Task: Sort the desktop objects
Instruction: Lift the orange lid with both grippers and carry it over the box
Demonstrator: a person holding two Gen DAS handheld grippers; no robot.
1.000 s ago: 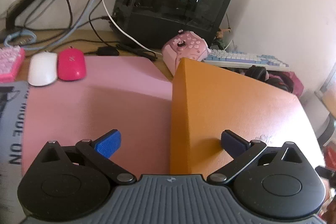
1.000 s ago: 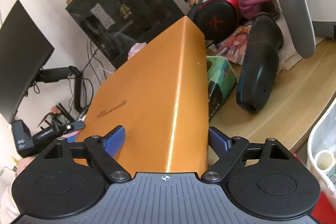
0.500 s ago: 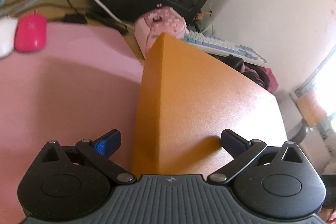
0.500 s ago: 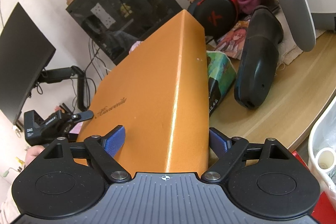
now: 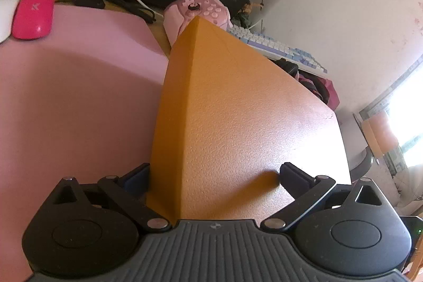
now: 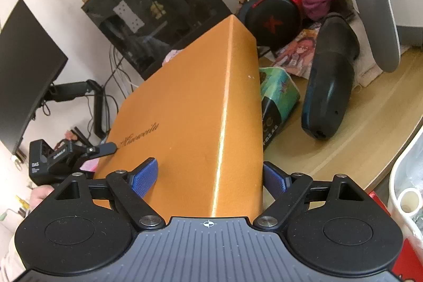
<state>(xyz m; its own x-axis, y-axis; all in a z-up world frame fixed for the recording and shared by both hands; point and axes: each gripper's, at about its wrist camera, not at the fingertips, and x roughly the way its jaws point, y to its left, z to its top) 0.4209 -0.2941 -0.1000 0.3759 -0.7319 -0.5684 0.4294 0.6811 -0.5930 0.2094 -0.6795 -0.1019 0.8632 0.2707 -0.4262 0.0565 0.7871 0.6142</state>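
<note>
1. Orange box [image 5: 238,128]: large, pebbled lid, script lettering on one face in the right wrist view [image 6: 185,107]. Held at opposite ends by both grippers, above the pink mat and the wooden desk. It fills more of the left wrist view than 1 second ago, and its far corner now overlaps the pink controller.

2. Pink mat [image 5: 74,97]: left of the box. Less of it shows than 1 second ago.

3. Wooden desk [image 6: 370,107]: right of the box in the right wrist view.

4. Black case [image 6: 150,4]: far side, against the wall, cables trailing left. Position unchanged in the right wrist view.

5. Left gripper [image 5: 214,180]: jaws spread wide across one end of the box. The left pad has closed in from 1 second ago and now sits against the box's side face; the right pad rests on the lid.

6. Right gripper [image 6: 210,175]: jaws spread wide, 1 blue pad on each side of the box's near end, much as before.

7. Black handheld device [image 6: 327,86]: lying on the desk right of the box, beside a green packet [image 6: 277,94].

8. Headphones [image 6: 275,17]: black and red, far right.

9. Pink controller [image 5: 201,12]: just beyond the box's far corner.

10. Pink mouse [image 5: 33,15]: far left on the mat, now near the frame edge.
</note>
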